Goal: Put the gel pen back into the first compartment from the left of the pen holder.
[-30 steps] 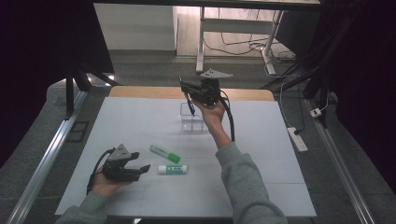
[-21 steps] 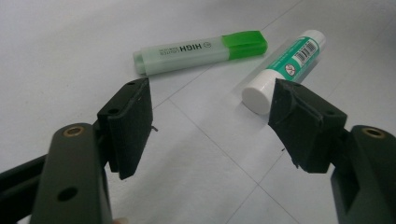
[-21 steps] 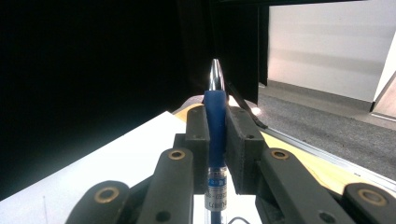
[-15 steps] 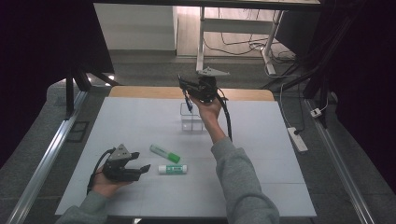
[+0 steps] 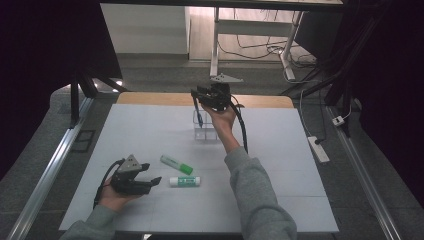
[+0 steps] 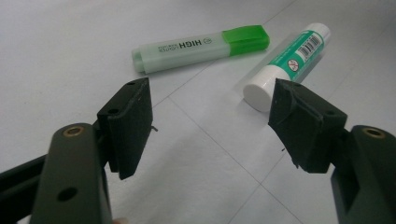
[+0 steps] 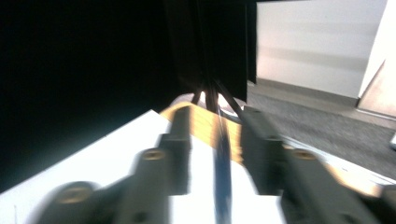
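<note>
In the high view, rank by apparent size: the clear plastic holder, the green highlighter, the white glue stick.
1. Clear plastic holder, largest.
2. Green highlighter and white glue stick: they look about equally long; the view is too small to rank them.

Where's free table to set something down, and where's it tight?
Free: the white table right of the right forearm, its left part beyond the left gripper, and the near strip. Tight: around the clear holder under the right gripper with the pen, and by the highlighter and glue stick.
</note>
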